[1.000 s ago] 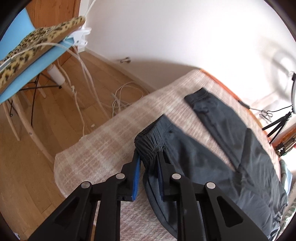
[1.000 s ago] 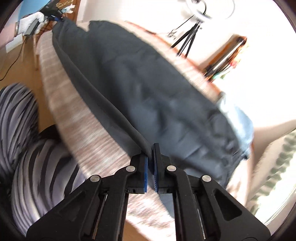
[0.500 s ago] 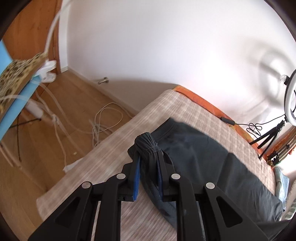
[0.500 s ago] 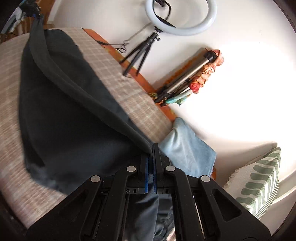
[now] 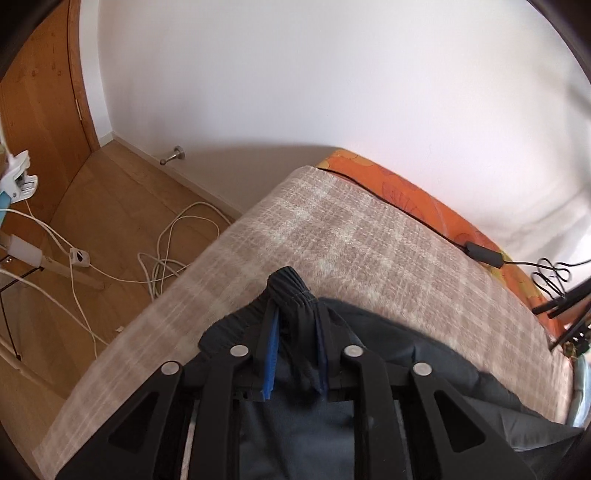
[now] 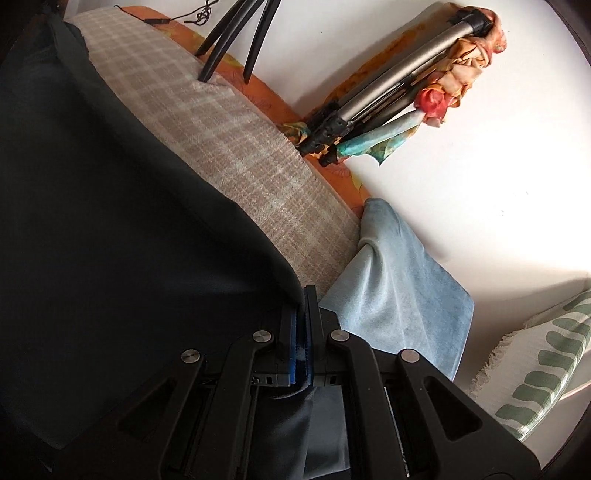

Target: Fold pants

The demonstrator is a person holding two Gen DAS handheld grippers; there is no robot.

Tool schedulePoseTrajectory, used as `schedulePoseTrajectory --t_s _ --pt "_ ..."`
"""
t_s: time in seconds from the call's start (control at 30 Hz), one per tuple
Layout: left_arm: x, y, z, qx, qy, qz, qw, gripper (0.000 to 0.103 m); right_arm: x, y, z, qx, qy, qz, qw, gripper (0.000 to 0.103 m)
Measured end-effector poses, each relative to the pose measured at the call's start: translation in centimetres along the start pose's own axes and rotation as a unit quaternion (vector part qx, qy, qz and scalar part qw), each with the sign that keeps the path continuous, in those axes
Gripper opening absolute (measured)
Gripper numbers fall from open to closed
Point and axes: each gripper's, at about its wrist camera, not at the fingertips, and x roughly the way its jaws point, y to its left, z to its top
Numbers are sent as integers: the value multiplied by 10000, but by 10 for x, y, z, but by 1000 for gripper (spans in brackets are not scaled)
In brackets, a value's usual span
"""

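The dark grey pants lie on a beige checked blanket over the bed. My left gripper is shut on the bunched elastic waistband, held just above the blanket. My right gripper is shut on the thin edge of the pants, which drape in a large dark sheet to its left over the blanket. The rest of the pants is hidden under both grippers.
An orange sheet edges the bed by the white wall. White cables lie on the wood floor at left. A tripod, a folded stand with cloth, a light blue cloth and a leaf-print pillow sit nearby.
Both grippers carried the pants across the bed towards the wall side. The far pant leg is now covered by the folded-over fabric. Both grips stayed shut.
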Motion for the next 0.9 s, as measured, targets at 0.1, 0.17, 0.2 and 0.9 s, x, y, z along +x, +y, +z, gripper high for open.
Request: schedulePoseTrajectory --t_s 0.1,0.17,0.2,0.9 --pt "8 0 10 -100 44 50 9999 29 18 3 1 -38 145 6 9999 3" --pt "6 7 19 -116 -15 171 9998 40 26 6 0 -60 238 13 9997 3" --pt "3 10 23 -110 -83 253 9996 41 29 7 0 -87 285 -2 9996 3" --pt "1 54 -25 183 353 -318 9987 41 -119 101 1 -551 -773 1545 9834 71"
